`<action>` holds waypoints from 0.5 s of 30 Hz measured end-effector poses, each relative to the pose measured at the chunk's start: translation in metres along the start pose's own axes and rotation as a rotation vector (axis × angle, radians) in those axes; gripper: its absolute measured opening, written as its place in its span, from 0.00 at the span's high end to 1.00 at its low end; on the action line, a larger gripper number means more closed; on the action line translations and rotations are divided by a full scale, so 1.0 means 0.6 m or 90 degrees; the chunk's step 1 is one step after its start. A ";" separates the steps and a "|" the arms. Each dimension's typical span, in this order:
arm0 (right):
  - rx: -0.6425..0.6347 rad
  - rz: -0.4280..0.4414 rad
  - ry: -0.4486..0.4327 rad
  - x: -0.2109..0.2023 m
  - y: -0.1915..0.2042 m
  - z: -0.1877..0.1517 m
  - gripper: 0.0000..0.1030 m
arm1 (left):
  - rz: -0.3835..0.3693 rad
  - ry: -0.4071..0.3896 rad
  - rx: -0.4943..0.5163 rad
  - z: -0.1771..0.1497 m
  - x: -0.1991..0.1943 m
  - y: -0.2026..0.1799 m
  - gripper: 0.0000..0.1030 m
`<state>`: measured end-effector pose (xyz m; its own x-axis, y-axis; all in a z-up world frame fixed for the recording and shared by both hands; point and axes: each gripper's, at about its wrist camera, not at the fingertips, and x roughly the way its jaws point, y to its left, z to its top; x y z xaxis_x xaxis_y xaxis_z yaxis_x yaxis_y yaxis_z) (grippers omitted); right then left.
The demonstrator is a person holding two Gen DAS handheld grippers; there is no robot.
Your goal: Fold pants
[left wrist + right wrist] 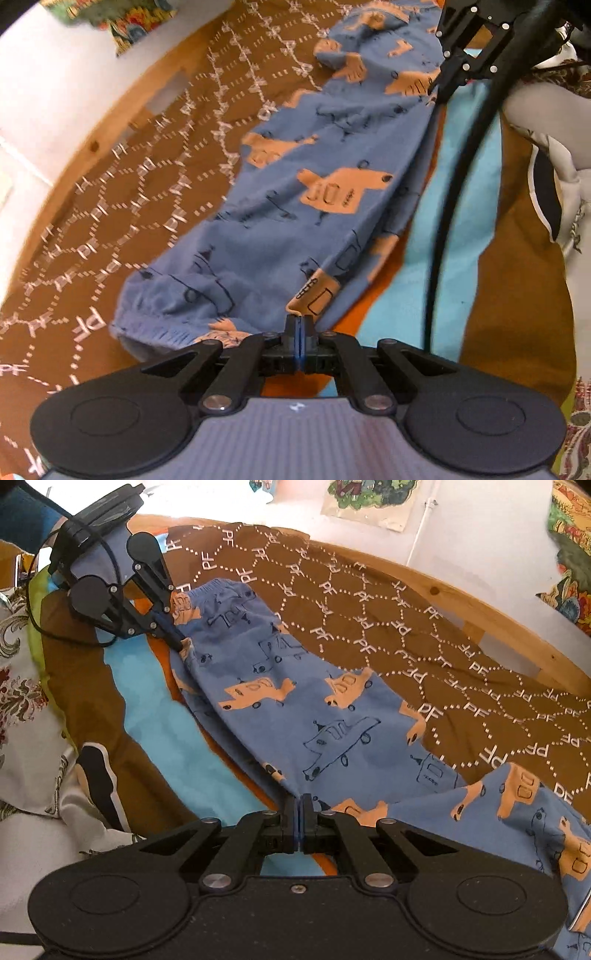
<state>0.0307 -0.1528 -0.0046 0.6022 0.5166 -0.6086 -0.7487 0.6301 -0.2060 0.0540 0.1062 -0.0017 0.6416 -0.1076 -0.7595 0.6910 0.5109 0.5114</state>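
The pants [295,177], blue with orange and outlined car prints, lie stretched out on a brown bedspread [122,192] patterned with white dotted hexagons and "PF" letters. Their near long edge runs along a turquoise and orange stripe [454,206] in the bedding.

From the left wrist view, the garment's long axis runs from about seven o'clock up to one o'clock. The gathered elastic waistband [155,314] sits at the lower end, just left of the left gripper [299,325]. That gripper's fingers are pressed together, pinching the fabric edge beside the waistband. At the far end, near one o'clock, the right gripper [439,92] is clamped on the same edge of the cloth.

From the right wrist view the axis is reversed: the waistband [221,587] points to about eleven o'clock, where the left gripper [177,642] holds it, and the leg runs down to the right gripper [300,805] at six o'clock, its fingers closed on a fold of the fabric. A second leg [535,812] splays off toward four o'clock, rumpled.

A wooden bed rail [480,605] borders the spread on the far side, with picture posters [369,498] on the white wall behind. A floral cloth [26,679] lies at nine o'clock.
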 end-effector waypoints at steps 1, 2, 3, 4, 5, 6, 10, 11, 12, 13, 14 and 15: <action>0.004 0.002 0.007 0.005 -0.002 -0.001 0.97 | -0.002 0.005 -0.003 0.002 0.003 0.000 0.97; 0.011 0.001 0.005 0.005 -0.005 -0.001 0.90 | -0.003 0.010 -0.010 0.004 0.003 0.003 0.95; 0.024 0.005 0.003 0.001 -0.011 0.000 0.84 | -0.006 0.013 -0.026 0.007 0.002 0.007 0.87; 0.040 0.008 0.002 -0.006 -0.020 0.003 0.63 | -0.016 0.011 -0.056 0.012 -0.002 0.011 0.69; 0.063 0.009 -0.005 -0.017 -0.030 0.005 0.40 | -0.029 0.005 -0.091 0.016 -0.008 0.018 0.55; 0.081 0.006 -0.013 -0.030 -0.039 0.005 0.35 | -0.043 -0.009 -0.136 0.022 -0.016 0.026 0.31; 0.153 -0.042 -0.007 -0.086 -0.096 -0.010 0.27 | -0.066 -0.094 -0.291 0.074 -0.031 0.042 0.19; 0.176 -0.062 -0.004 -0.098 -0.113 -0.019 0.25 | -0.070 -0.115 -0.319 0.093 -0.026 0.040 0.16; 0.207 -0.084 -0.002 -0.111 -0.133 -0.031 0.24 | -0.082 -0.142 -0.342 0.115 -0.021 0.036 0.13; 0.244 -0.111 0.000 -0.123 -0.156 -0.044 0.23 | -0.096 -0.163 -0.360 0.144 -0.010 0.028 0.13; 0.278 -0.138 0.004 -0.132 -0.176 -0.056 0.23 | -0.111 -0.178 -0.369 0.172 0.001 0.018 0.13; 0.315 -0.170 0.006 -0.142 -0.197 -0.069 0.23 | -0.126 -0.193 -0.369 0.201 0.013 0.005 0.13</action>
<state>0.0563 -0.2951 0.0397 0.7484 0.2982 -0.5925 -0.3499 0.9363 0.0293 0.1014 0.0039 0.0428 0.6452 -0.4370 -0.6267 0.5689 0.8223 0.0124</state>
